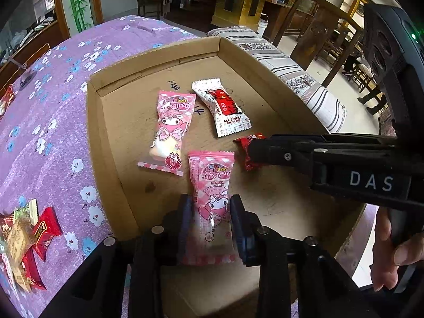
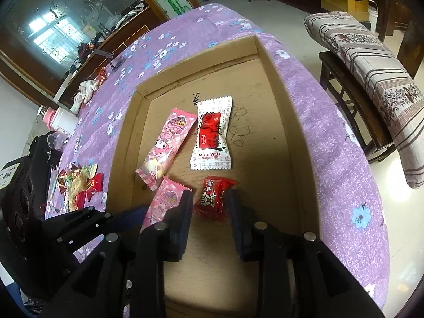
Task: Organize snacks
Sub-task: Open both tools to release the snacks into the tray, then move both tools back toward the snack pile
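- Purple floral cloth [image 1: 53,122] carries our cardboard tray [image 1: 111,79]; unsorted snacks [image 1: 26,235] wait left of it.
- Our left gripper [image 1: 209,222] straddles a pink packet [image 1: 212,206] lying in the tray, jaws slack, seemingly releasing it.
- Our right gripper [image 2: 210,212] likewise brackets a red candy [image 2: 214,196], loosened.

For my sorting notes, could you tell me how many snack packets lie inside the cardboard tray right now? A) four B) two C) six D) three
A: the tray holds two pink packets, one white packet and one red packet.
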Demonstrator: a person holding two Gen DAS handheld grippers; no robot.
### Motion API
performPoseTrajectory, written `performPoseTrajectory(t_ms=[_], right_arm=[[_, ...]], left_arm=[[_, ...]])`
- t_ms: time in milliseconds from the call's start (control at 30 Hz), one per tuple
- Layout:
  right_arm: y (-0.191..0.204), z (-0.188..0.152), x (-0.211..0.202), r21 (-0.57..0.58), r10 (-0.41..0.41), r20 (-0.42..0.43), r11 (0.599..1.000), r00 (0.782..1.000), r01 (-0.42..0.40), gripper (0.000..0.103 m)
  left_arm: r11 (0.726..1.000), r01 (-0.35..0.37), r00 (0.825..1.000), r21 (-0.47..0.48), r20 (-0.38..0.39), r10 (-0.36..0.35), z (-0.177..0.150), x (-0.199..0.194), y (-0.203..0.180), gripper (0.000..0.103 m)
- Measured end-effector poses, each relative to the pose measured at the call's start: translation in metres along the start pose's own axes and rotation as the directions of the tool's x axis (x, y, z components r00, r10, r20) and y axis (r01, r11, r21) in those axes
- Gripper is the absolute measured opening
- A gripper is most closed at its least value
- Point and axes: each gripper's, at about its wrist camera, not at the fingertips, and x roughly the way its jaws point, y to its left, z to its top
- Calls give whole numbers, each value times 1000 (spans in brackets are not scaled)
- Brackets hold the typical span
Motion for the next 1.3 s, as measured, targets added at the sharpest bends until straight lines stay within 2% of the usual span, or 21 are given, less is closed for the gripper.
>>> performPoseTrajectory(t_ms=[367, 633, 800, 933, 1033, 1300], right_arm=[[5, -7, -20, 46, 3, 43, 999, 999, -5, 27], [33, -12, -30, 33, 35, 62, 999, 997, -37, 27], [57, -18, -29, 15, 51, 57, 999, 997, -52, 27], [82, -23, -27, -18, 65, 49, 998, 997, -64, 27], [99, -29, -27, -47, 71, 43, 996, 997, -69, 31], [140, -51, -23, -124, 66, 5, 990, 998, -65, 31]], left_arm=[[1000, -5, 998, 14, 56, 4, -4, -25, 4, 33], [1000, -14, 993, -1, 118, 14, -14, -57, 23, 33], [999, -35, 986, -29, 163, 39, -26, -85, 48, 34], [996, -48, 978, -76, 198, 62, -36, -106, 73, 47], [993, -52, 973, -106, 217, 74, -42, -119, 89, 48], [982, -44, 964, -186, 249, 91, -64, -140, 128, 48]])
